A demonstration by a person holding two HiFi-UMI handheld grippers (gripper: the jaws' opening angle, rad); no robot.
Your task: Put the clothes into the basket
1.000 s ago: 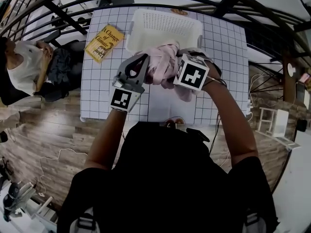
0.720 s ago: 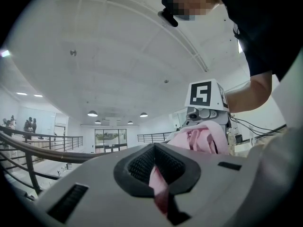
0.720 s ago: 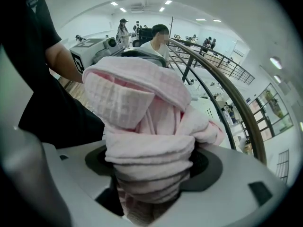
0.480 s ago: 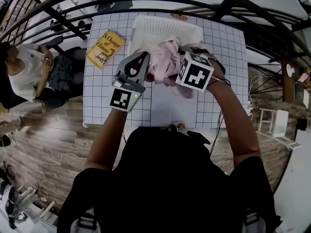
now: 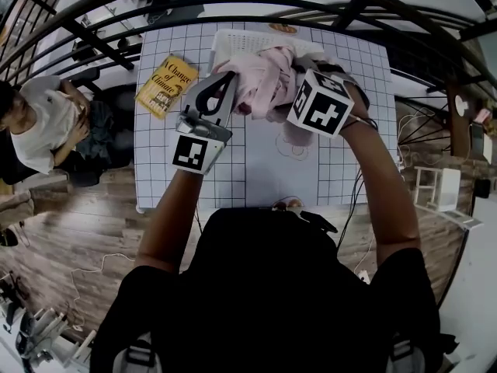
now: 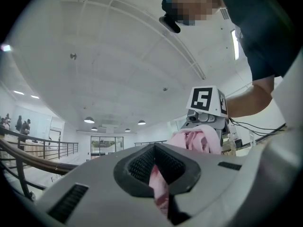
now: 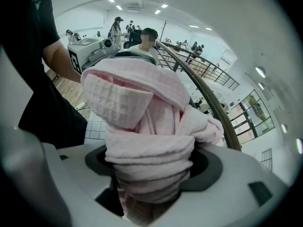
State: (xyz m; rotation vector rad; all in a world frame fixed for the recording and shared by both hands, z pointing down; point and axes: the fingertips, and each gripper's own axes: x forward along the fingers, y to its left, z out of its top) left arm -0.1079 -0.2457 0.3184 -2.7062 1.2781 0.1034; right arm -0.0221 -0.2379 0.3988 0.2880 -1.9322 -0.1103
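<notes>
A bunched pink garment (image 5: 262, 80) hangs in the air between both grippers, over the near edge of the white slotted basket (image 5: 241, 40) at the far side of the gridded table (image 5: 256, 169). My left gripper (image 5: 227, 93) holds the garment's left side; in the left gripper view its jaws (image 6: 158, 176) are shut on a thin strip of the pink garment (image 6: 159, 193). My right gripper (image 5: 293, 88) holds the right side, and a thick wad of the pink garment (image 7: 144, 126) fills the space between its jaws (image 7: 147, 174). A tail of cloth (image 5: 293, 134) dangles below.
A yellow book (image 5: 166, 74) lies on the table to the left of the basket. A seated person (image 5: 46, 123) is beyond the table's left edge. Black railings (image 5: 93, 33) run behind the table. Small objects sit at the far edge (image 5: 283, 28) and near edge (image 5: 287, 203).
Both grippers have risen and moved away from me toward the basket, carrying the pink garment with them. It now overlaps the basket's near edge.
</notes>
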